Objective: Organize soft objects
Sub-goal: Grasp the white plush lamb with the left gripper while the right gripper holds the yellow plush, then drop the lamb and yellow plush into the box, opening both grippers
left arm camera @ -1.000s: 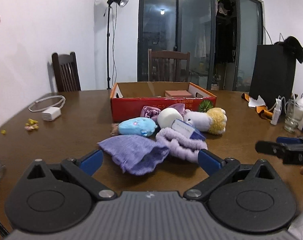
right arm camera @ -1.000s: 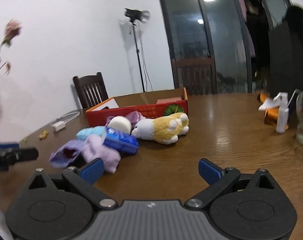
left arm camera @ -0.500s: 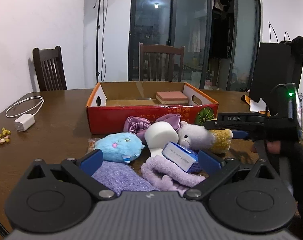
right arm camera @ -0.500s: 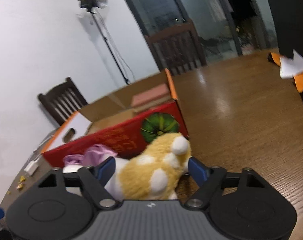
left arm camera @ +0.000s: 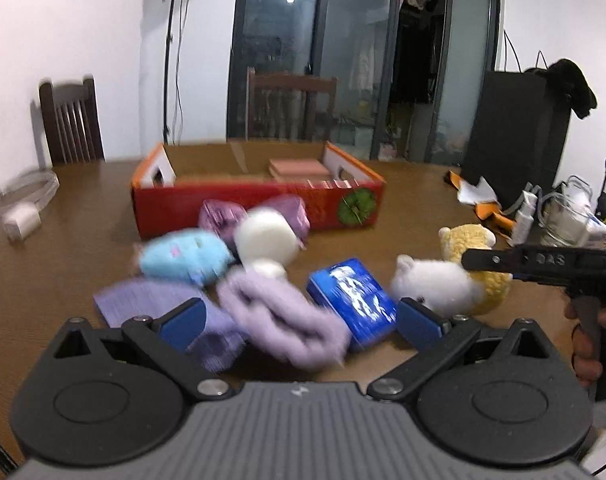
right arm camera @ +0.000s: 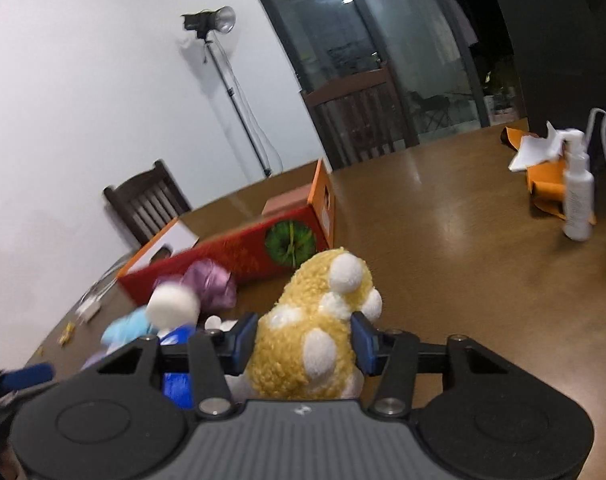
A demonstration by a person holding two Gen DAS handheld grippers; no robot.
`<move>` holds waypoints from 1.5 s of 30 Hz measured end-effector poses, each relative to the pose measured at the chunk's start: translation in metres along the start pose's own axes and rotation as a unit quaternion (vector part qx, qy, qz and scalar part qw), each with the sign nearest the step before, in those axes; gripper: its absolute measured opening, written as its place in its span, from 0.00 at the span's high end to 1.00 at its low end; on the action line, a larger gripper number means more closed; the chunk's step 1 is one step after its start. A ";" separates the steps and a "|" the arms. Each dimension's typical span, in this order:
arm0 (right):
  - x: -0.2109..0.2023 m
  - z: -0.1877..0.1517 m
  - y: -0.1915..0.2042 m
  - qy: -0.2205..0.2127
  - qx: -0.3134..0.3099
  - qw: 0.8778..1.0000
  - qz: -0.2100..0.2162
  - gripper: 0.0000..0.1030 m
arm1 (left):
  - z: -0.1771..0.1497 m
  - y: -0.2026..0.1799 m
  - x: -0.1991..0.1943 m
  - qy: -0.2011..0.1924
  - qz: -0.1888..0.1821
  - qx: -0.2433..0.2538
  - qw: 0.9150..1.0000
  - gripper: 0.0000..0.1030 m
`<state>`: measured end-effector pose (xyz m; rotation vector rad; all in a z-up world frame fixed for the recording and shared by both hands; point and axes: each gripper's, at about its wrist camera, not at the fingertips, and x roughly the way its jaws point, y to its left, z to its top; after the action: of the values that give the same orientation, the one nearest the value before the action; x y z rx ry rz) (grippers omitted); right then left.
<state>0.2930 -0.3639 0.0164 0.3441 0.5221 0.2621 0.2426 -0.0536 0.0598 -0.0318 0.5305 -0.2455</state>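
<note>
The yellow-and-white plush toy (right arm camera: 319, 332) sits low in the centre of the right wrist frame, between the right gripper (right arm camera: 303, 338) whose jaws are closing with both pads pressing its sides. Behind it at centre left stands the red cardboard box (right arm camera: 231, 256) on the wooden table (right arm camera: 463, 264). The left gripper (left arm camera: 299, 316) is spread wide with nothing gripped, over the fluffy purple cloth (left arm camera: 279, 316) at lower centre.
</note>
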 end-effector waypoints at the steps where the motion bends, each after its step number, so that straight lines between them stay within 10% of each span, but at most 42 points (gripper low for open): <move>1: -0.008 -0.006 0.000 0.008 -0.007 1.000 -0.005 0.52 | -0.005 -0.003 -0.001 0.008 -0.006 -0.005 1.000 0.00; 12: -0.045 -0.050 0.039 0.068 -0.039 0.992 0.097 0.49 | -0.029 -0.018 -0.015 0.053 -0.073 -0.062 0.994 0.08; 20: -0.057 -0.047 0.038 0.048 -0.017 0.994 0.094 0.41 | -0.031 -0.013 -0.006 0.068 -0.084 -0.088 0.990 0.09; 24: -0.043 -0.051 0.031 0.054 0.015 0.996 0.074 0.36 | -0.032 -0.013 0.014 0.104 -0.126 -0.115 0.980 0.36; 29: -0.035 -0.052 0.036 0.061 -0.003 0.996 0.072 0.52 | -0.030 -0.005 0.024 0.102 -0.161 -0.158 0.969 0.46; 39: 0.008 0.080 0.063 -0.048 -0.085 0.991 0.090 0.54 | 0.110 0.021 0.085 -0.014 -0.170 -0.138 0.976 0.46; 45: 0.135 0.156 0.054 0.011 -0.064 0.995 0.077 0.54 | 0.161 0.056 0.196 0.016 -0.137 -0.165 0.977 0.46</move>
<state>0.4802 -0.3102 0.1044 0.2566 0.4991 0.4482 0.5000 -0.0518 0.0956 -0.4266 0.5945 -0.4251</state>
